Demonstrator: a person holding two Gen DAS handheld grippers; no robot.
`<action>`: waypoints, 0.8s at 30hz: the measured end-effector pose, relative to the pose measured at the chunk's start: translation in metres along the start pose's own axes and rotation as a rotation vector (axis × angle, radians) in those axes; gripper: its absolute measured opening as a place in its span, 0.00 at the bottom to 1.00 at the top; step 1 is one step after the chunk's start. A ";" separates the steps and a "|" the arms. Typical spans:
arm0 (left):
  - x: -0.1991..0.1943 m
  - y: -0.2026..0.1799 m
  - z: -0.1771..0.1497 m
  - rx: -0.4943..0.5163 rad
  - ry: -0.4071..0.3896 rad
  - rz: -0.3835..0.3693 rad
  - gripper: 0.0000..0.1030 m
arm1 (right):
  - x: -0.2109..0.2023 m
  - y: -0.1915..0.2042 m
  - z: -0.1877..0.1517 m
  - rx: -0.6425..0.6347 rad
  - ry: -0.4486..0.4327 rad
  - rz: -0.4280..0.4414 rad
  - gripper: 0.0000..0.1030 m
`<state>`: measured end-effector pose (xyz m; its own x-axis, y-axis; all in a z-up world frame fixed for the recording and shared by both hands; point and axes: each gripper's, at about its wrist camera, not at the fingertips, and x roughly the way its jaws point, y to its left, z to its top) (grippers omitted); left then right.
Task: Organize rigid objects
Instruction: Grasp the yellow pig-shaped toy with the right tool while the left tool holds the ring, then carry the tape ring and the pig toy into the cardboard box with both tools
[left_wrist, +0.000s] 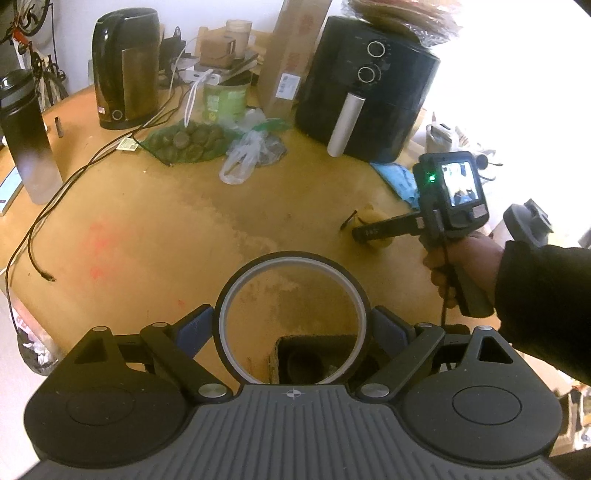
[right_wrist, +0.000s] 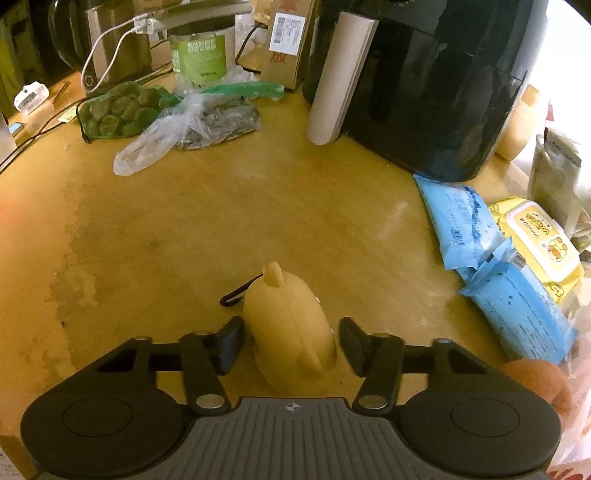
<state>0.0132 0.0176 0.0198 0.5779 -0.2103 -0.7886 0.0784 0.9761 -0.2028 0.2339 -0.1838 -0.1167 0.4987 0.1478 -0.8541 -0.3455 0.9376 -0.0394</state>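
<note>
The yellow figure (right_wrist: 284, 306) lies on the bare wooden table (right_wrist: 221, 221), near the camera and well apart from the air fryer (right_wrist: 424, 92) at the far right and the blue wipes pack (right_wrist: 461, 221) to the right. It looks light and moulded from a matt, rubbery stuff, so it likely gives a little and grips well. Its rounded flanks could still squirt out of a high pinch, so the broad middle of the body is the place to hold, not the small nub at its far end or the black loop (right_wrist: 236, 293) beside it. The right gripper (right_wrist: 291, 345) straddles that middle with its jaws drawn narrow; the left pad sits against the flank, the right one is blurred, and I judge it clamped. The left gripper (left_wrist: 291, 325) stands wide, pressing on the outer rim of a stiff tape ring (left_wrist: 291, 258) above the table's near edge
</note>
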 end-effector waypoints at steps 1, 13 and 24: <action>-0.001 0.000 -0.001 -0.002 -0.001 0.001 0.89 | 0.001 0.001 0.000 0.001 0.002 -0.001 0.51; -0.001 -0.003 -0.001 0.012 -0.001 -0.007 0.89 | -0.015 -0.001 -0.007 0.025 -0.004 0.026 0.49; -0.002 -0.012 -0.001 0.050 -0.008 -0.023 0.89 | -0.045 -0.010 -0.017 0.074 -0.028 0.067 0.49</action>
<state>0.0100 0.0061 0.0236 0.5823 -0.2326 -0.7790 0.1321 0.9725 -0.1917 0.2019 -0.2053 -0.0867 0.4988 0.2184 -0.8387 -0.3195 0.9459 0.0563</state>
